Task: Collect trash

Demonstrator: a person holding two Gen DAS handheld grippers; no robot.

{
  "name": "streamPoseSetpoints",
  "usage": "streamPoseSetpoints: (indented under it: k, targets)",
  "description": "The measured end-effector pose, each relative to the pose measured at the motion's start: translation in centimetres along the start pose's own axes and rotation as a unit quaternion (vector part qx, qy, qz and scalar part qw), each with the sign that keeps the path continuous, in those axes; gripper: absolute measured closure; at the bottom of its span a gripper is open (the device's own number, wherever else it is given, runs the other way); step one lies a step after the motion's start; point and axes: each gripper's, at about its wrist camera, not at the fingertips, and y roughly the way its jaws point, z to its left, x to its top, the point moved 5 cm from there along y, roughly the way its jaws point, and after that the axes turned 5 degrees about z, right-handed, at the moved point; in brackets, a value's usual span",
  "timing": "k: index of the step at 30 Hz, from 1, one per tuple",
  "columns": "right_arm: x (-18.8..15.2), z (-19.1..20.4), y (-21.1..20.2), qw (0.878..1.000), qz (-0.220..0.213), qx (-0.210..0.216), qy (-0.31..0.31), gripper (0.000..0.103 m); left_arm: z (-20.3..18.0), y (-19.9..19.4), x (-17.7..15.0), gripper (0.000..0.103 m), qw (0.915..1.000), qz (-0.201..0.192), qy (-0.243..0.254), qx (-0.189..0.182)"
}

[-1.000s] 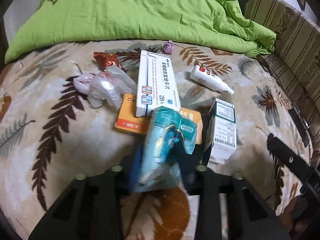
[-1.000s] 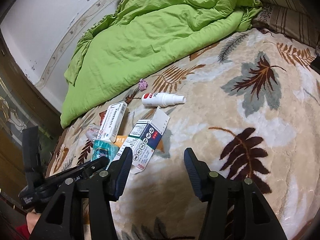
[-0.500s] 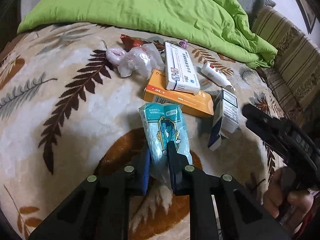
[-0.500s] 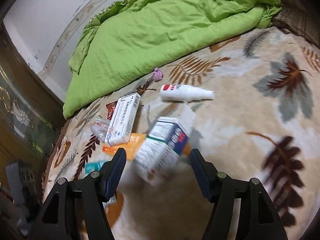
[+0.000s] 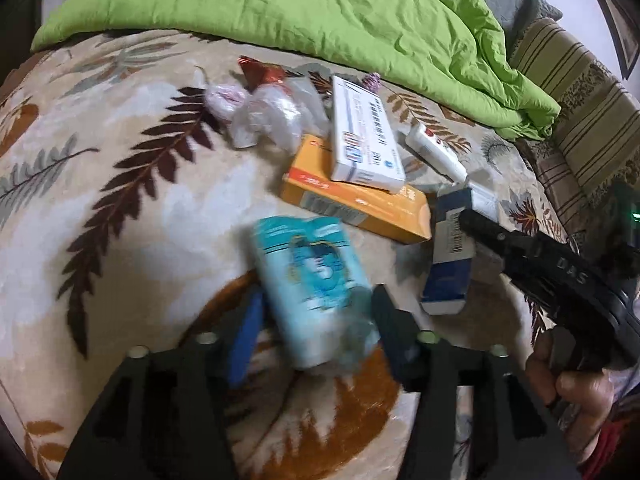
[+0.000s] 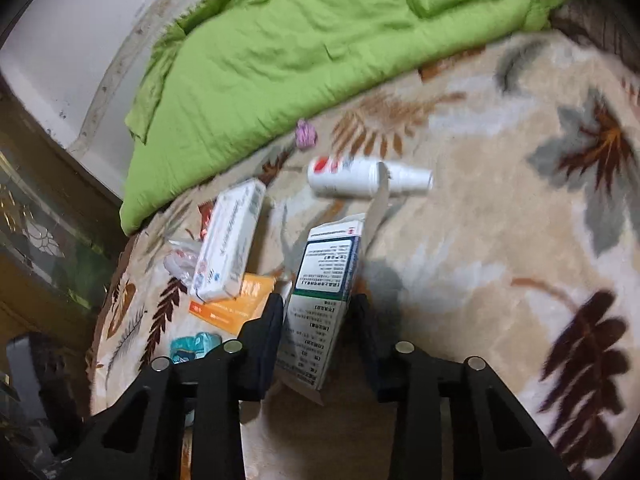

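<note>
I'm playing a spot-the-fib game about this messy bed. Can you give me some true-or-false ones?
1. The long white box lies on the orange box. True.
2. The bunched-up blanket is blue. False: it is green.
3. The open box sits between the fingers of the right gripper. True.
4. The spray bottle stands upright. False: it lies on its side.

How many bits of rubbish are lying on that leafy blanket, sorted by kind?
Cardboard boxes: 3 (orange box, white box, blue-and-white box)
Packets and wrappers: 3 (teal packet, red wrapper, clear plastic bag)
Spray bottles: 1
Purple scraps: 1
Total: 8
</note>
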Motion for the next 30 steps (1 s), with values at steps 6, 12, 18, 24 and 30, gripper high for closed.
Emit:
streamPoseSetpoints:
  k: [6,12,18,24,30]
  targets:
    - [0.2,2.0,-2.2,0.997,-0.048,-0.008,-0.063,0.067,-1.8,1.4,0.7,0.062,0.9964,-0.017,0.038,0.074]
    - [-0.8,3.7,-3.5,0.992,-0.066,-0.008,-0.111,0.067,-1.7,-0.9,-0.5,0.078,0.9936,-0.059,0.047,0.084]
    - [-3.1,5.9,-4.9,0.986,-0.069,-0.001,-0.152,0.067,0.3,-4.9,-3.0,0.078,0.9906,-0.096,0.026,0.094]
    - [-7.3,8.1,-6.3,0.977,-0.059,0.015,-0.202,0.067,1.9,-9.1,-7.0,0.078,0.9787,-0.145,0.022,0.144]
    - [-10.1,9.8,-6.5,0.969,-0.053,0.012,-0.241,0.067,3.4,-9.9,-8.5,0.078,0.9745,-0.158,0.002,0.159]
